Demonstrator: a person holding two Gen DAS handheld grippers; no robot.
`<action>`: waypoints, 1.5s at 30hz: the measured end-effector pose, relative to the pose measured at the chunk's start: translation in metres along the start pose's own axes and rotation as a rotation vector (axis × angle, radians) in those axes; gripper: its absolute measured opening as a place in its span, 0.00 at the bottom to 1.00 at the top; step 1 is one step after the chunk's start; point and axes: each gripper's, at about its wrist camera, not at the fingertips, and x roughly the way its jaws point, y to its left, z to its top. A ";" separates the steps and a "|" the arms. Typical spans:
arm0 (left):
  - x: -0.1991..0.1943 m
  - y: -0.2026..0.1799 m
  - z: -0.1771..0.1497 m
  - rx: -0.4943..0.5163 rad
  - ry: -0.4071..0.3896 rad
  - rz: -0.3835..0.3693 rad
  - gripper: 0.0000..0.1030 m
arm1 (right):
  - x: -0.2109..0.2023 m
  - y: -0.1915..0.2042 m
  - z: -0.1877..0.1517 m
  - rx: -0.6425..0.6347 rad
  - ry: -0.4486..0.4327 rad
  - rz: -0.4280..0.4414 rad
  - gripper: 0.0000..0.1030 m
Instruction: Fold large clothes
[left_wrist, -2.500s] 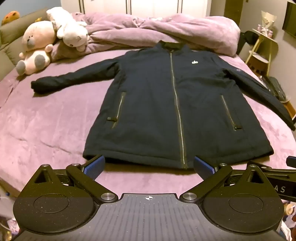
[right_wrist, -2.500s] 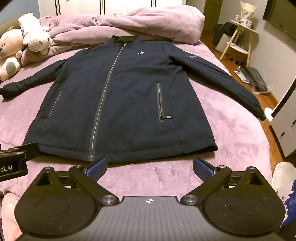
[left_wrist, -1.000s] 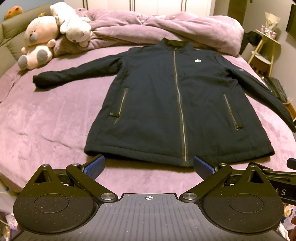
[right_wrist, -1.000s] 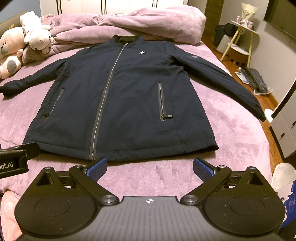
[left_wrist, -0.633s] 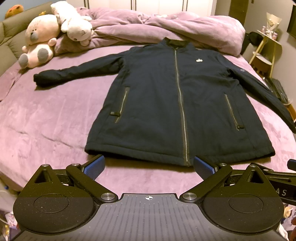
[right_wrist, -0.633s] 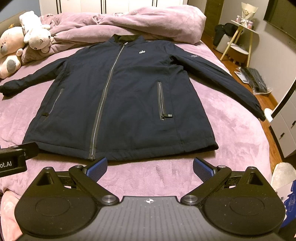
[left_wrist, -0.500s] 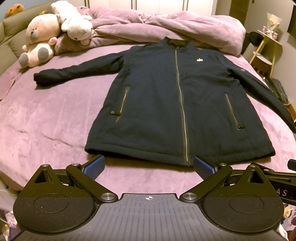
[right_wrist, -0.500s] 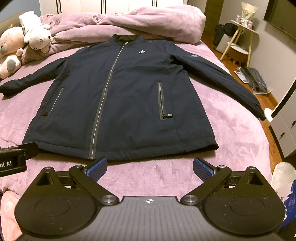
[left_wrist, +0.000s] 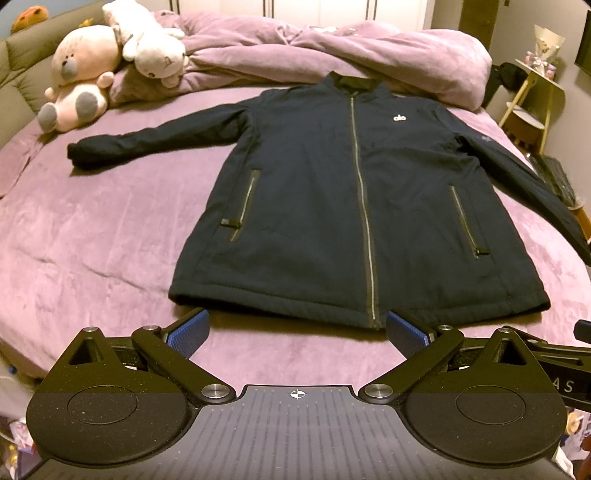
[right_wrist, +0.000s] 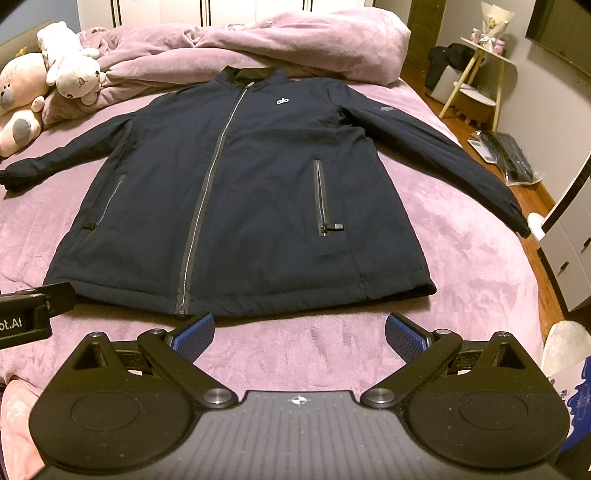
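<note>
A dark navy zip-up jacket (left_wrist: 332, 206) (right_wrist: 258, 192) lies flat and face up on the purple bed (left_wrist: 92, 240), zipped, collar toward the far end, both sleeves spread out to the sides. My left gripper (left_wrist: 295, 330) hovers open just short of the jacket's hem, nothing between its blue pads. My right gripper (right_wrist: 299, 330) is likewise open and empty before the hem, further right. The left sleeve cuff (left_wrist: 79, 155) rests near the plush toys; the right sleeve cuff (right_wrist: 522, 229) reaches the bed's right edge.
Two plush toys (left_wrist: 110, 62) and a bunched purple duvet (left_wrist: 351, 55) lie at the head of the bed. A small yellow-legged side table (right_wrist: 476, 81) and a dark flat package (right_wrist: 509, 158) on the floor stand to the right. White drawers (right_wrist: 569, 251) flank the right edge.
Both views have drifted slightly, the jacket sitting a little lower and closer in the left wrist view. The jacket has not moved and both grippers stay open.
</note>
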 end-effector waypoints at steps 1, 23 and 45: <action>0.000 0.000 0.000 -0.001 0.001 0.000 1.00 | 0.000 0.000 0.000 0.001 0.001 0.001 0.96; 0.004 0.000 -0.001 -0.006 0.013 -0.002 1.00 | 0.004 -0.002 -0.005 0.010 0.008 0.010 0.96; 0.025 0.021 -0.003 -0.125 0.000 -0.114 1.00 | 0.030 -0.022 -0.010 0.090 0.017 0.194 0.96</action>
